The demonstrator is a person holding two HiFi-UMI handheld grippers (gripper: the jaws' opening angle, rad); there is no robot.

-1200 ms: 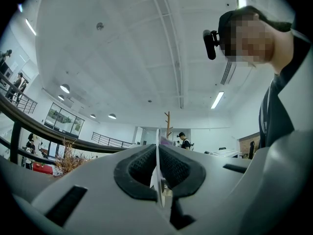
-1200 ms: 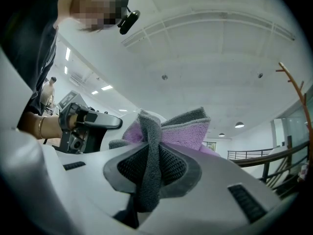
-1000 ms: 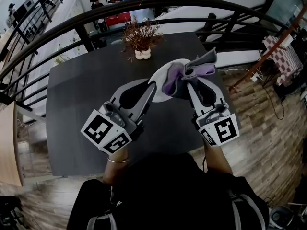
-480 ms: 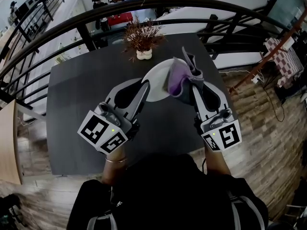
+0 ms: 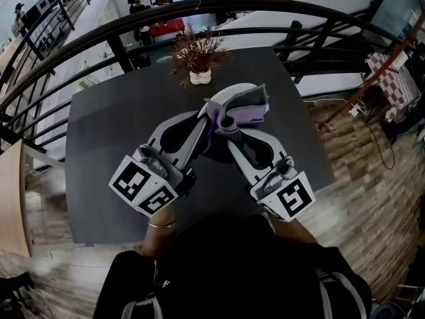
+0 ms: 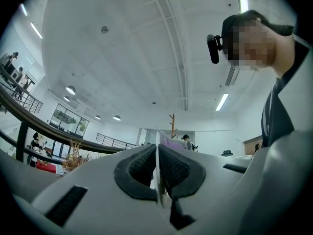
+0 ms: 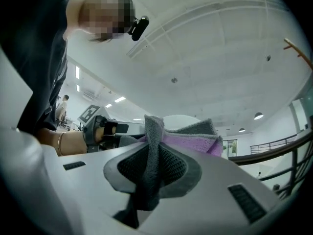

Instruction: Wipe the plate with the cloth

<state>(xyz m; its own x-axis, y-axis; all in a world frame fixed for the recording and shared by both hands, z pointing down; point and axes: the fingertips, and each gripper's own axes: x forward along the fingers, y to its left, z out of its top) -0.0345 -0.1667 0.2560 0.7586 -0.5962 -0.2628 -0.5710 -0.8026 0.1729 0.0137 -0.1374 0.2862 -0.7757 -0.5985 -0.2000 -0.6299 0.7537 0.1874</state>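
the left tongs (image 5: 203,125) are closed on the rim of the white plate (image 5: 231,93); in the left gripper view its thin edge sits pinched between the dark pads. the plate is held up over the dark tabletop (image 5: 106,125), in front of a small pot of dried twigs (image 5: 198,53). the right tongs (image 5: 224,121) are clamped on a fold of the grey and purple cloth (image 5: 247,106). the rest of the cloth lies against the plate's face, just beside the left tongs' tips. a black railing (image 5: 80,35) curves beyond the tabletop.
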